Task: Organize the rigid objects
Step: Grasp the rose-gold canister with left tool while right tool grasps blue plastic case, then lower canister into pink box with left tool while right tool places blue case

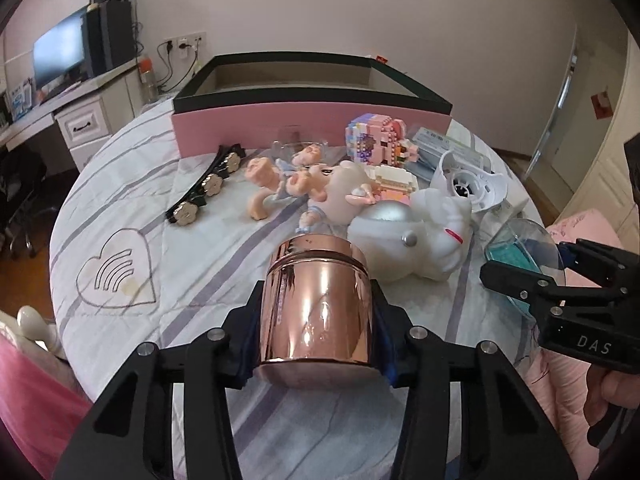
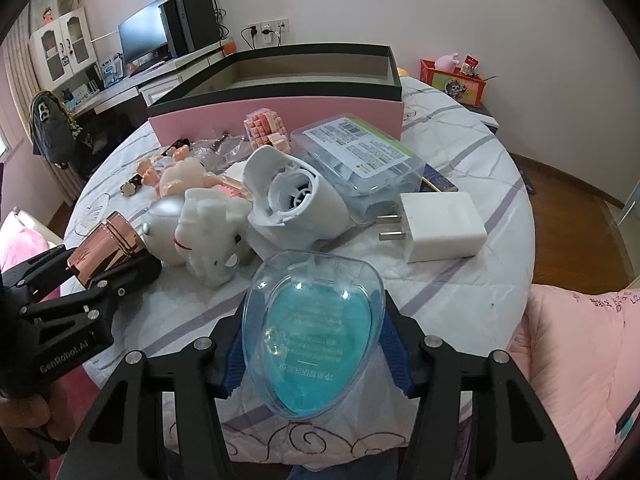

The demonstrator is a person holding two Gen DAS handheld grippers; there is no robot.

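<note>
My left gripper (image 1: 316, 332) is shut on a shiny rose-gold jar (image 1: 316, 304), held above the near edge of the round table (image 1: 132, 184); the jar also shows in the right wrist view (image 2: 106, 246). My right gripper (image 2: 314, 344) is shut on a clear heart-shaped case with a blue inside (image 2: 316, 336), also seen in the left wrist view (image 1: 524, 256). An open pink box with a dark rim (image 1: 312, 120) stands at the far side of the table (image 2: 276, 116).
Between the grippers and the box lie a white plush toy (image 1: 416, 236), a doll figure (image 1: 336, 192), a black flower hair clip (image 1: 208, 184), a block model (image 1: 376, 140), a white device (image 2: 296, 204), a clear plastic box (image 2: 360, 152) and a white charger (image 2: 436, 220). A pink quilt (image 2: 580, 360) lies right.
</note>
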